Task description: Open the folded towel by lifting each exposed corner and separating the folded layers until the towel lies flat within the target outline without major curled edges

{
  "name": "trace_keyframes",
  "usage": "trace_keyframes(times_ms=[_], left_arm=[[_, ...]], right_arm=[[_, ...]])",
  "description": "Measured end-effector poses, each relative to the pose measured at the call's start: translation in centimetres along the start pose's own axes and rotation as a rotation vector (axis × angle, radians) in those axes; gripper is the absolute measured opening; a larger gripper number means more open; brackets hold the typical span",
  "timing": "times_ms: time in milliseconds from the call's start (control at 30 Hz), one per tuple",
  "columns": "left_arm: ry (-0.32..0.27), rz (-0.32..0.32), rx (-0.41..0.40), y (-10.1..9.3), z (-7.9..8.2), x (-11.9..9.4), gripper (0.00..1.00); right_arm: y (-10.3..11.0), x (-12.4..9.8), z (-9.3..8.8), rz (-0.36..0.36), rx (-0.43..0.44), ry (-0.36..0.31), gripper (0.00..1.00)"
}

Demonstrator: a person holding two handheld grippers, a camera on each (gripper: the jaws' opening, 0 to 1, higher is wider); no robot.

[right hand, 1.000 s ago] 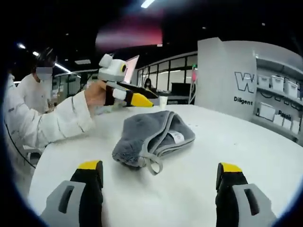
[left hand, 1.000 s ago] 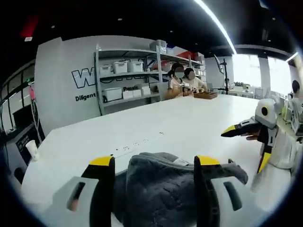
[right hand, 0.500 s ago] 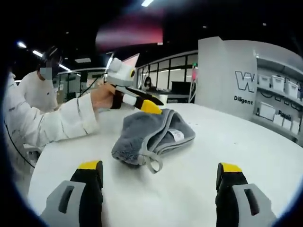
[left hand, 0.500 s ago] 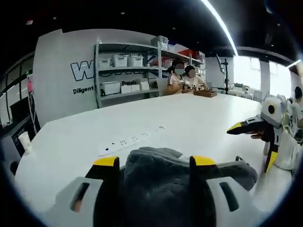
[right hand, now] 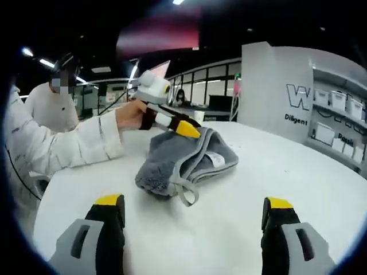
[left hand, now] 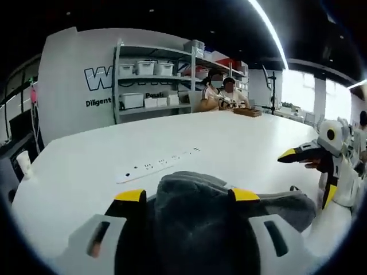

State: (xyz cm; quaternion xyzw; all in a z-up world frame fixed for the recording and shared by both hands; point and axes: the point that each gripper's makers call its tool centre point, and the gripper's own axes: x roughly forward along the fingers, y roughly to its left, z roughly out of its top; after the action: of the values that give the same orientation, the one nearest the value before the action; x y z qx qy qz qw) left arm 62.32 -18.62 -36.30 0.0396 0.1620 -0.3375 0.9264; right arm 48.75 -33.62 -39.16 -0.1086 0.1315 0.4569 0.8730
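Left gripper view: your left gripper (left hand: 188,196) has its fingers straddling the folded grey terry towel (left hand: 198,223), not visibly pinching it; the towel lies on the white surface (left hand: 143,149).
Right gripper view: your right gripper (right hand: 194,209) fingers are spread wide, well short of the towel (right hand: 183,160); the left gripper's (right hand: 186,129) yellow tips are at its far edge.

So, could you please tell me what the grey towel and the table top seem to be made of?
The grey towel looks like soft, plush microfibre or terry: fuzzy matte nap, limp folds, a sewn hanging loop. The table top looks like a smooth white laminate with a slight sheen; its core cannot be told.
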Motion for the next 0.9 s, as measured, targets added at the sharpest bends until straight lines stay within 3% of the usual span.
trace_keyframes(times_ms=[667, 900], left_arm=[[0.007, -0.061, -0.017, -0.1, -0.7, 0.9, 0.36], [0.028, -0.055, 0.035, -0.7, -1.3, 1.4, 0.26]], right_arm=[[-0.4, -0.2, 0.1, -0.021, -0.018, 0.010, 0.99], [-0.4, -0.1, -0.1, -0.022, -0.024, 0.020, 0.99]])
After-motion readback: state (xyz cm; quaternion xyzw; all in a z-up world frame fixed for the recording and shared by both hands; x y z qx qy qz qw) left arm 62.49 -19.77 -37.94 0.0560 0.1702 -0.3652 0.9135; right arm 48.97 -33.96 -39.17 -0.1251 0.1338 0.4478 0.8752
